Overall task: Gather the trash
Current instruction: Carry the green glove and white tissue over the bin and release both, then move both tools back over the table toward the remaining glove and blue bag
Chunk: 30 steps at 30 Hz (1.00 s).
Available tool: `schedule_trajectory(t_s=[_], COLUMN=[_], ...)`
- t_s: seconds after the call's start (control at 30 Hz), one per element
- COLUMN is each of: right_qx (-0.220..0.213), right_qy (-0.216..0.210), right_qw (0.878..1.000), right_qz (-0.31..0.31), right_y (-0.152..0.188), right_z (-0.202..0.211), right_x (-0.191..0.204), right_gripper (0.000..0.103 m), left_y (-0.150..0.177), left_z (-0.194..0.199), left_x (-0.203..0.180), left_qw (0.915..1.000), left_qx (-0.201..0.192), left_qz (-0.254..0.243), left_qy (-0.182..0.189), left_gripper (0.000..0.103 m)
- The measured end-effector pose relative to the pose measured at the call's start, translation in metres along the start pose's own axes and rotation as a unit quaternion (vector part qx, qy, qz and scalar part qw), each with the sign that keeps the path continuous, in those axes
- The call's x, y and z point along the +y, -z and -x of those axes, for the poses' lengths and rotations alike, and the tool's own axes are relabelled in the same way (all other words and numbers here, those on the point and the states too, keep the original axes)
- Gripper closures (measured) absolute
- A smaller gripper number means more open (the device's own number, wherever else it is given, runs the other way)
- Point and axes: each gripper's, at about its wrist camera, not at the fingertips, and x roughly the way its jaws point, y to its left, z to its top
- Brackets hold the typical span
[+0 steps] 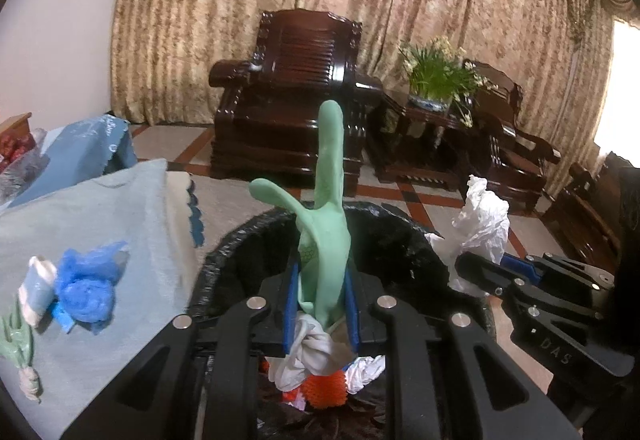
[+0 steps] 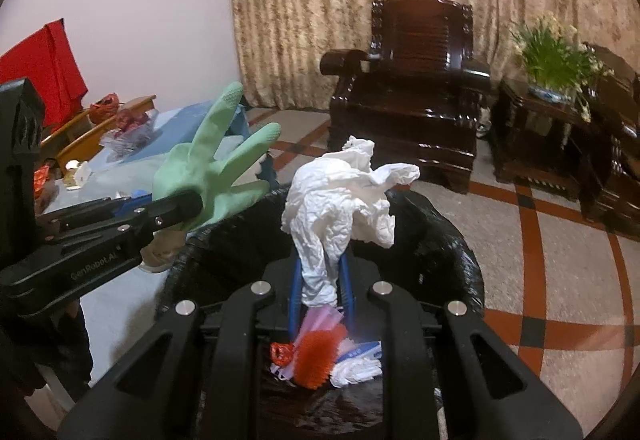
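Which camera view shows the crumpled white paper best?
The right wrist view: the crumpled white paper fills the centre, pinched in the right gripper. The left wrist view shows it smaller, at the right side.

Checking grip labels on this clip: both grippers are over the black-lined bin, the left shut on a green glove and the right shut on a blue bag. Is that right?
Not quite. The right gripper is shut on crumpled white paper, not a blue bag; the right wrist view shows it. The rest stands: the left gripper is shut on the green glove, both over the black-lined bin.
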Motion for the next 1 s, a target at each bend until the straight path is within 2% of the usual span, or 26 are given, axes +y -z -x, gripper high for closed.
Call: schedule_trajectory(t_s=[0.23, 0.3, 0.33, 0.37, 0.43, 0.5, 0.53, 0.57, 0.7, 0.87, 1.0], right_qx=[0.032, 0.04, 0.042, 0.044, 0.041, 0.042, 0.04, 0.036, 0.025, 0.014, 0.007], right_qy=[0.012, 0.018, 0.023, 0.026, 0.028, 0.036, 0.044, 0.049, 0.05, 0.033, 0.005], right_qw=[0.999, 0.999, 0.999, 0.999, 0.999, 0.998, 0.998, 0.998, 0.998, 0.999, 1.0], right_qz=[-0.009, -0.009, -0.01, -0.012, -0.019, -0.022, -0.026, -0.031, -0.038, -0.036, -0.025], right_y=[0.014, 0.017, 0.019, 0.018, 0.02, 0.022, 0.022, 0.023, 0.023, 0.016, 0.009], right_z=[-0.022, -0.027, -0.028, -0.03, -0.031, -0.031, -0.029, -0.027, -0.019, -0.014, -0.014], right_x=[-0.017, -0.019, -0.02, -0.025, -0.028, -0.029, -0.029, -0.03, -0.025, -0.01, 0.017], right_gripper=[0.084, 0.079, 0.066, 0.051, 0.047, 0.034, 0.021, 0.015, 0.009, 0.007, 0.007], left_y=[0.009, 0.011, 0.012, 0.012, 0.01, 0.009, 0.008, 0.007, 0.005, 0.007, 0.012], left_z=[-0.031, -0.034, -0.033, -0.031, -0.027, -0.023, -0.022, -0.019, -0.003, 0.023, 0.046], left_x=[-0.007, -0.007, -0.005, -0.004, -0.001, 0.003, 0.004, 0.008, 0.024, 0.046, 0.068], left_qw=[0.9992, 0.9989, 0.999, 0.9991, 0.9994, 0.9995, 0.9995, 0.9996, 0.9993, 0.9978, 0.9953], left_qx=[0.04, 0.046, 0.045, 0.042, 0.035, 0.03, 0.029, 0.026, 0.014, -0.003, -0.013], left_qz=[-0.003, 0.001, 0.004, 0.006, 0.005, 0.007, 0.009, 0.012, 0.022, 0.032, 0.043], left_qy=[0.006, 0.004, 0.005, 0.007, 0.005, 0.003, 0.001, -0.003, -0.026, -0.058, -0.086], left_gripper=[0.081, 0.073, 0.067, 0.055, 0.046, 0.038, 0.035, 0.031, 0.02, 0.016, 0.015])
